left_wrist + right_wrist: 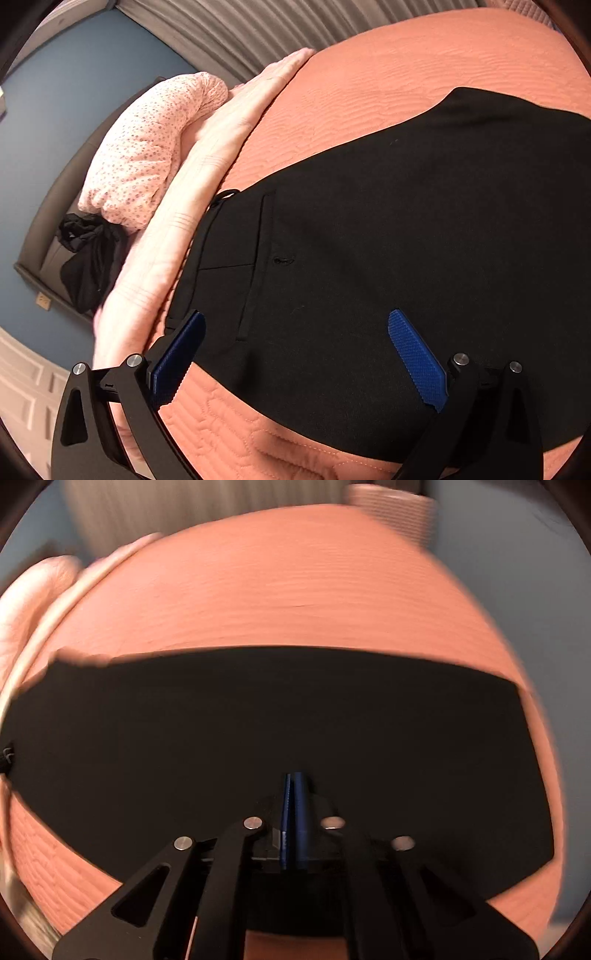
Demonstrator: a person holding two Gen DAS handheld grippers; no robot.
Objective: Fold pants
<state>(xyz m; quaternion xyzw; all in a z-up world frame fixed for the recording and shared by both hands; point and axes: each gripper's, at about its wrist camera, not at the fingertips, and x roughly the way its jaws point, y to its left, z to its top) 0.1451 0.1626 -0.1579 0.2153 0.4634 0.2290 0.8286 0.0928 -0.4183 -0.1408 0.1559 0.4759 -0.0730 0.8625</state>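
**Left wrist view: black pants flat on the quilt**

Black fabric pants lie flat on the salmon quilted bedspread, waistband edge toward the pale pink folded blanket. Left gripper hovers over them, jaws wide. Right gripper has its jaws pressed together above the pants; bare quilt lies beyond their far edge.

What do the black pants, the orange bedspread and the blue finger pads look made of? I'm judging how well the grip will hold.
Black pants: smooth, matte woven cloth, probably a dress-trouser blend; it lies flat with crisp seams and a buttonhole.
Orange bedspread: quilted fabric, with stitched wavy ridges.
Blue finger pads: likely rubber or plastic, with a fine knurled texture and toothed edge.
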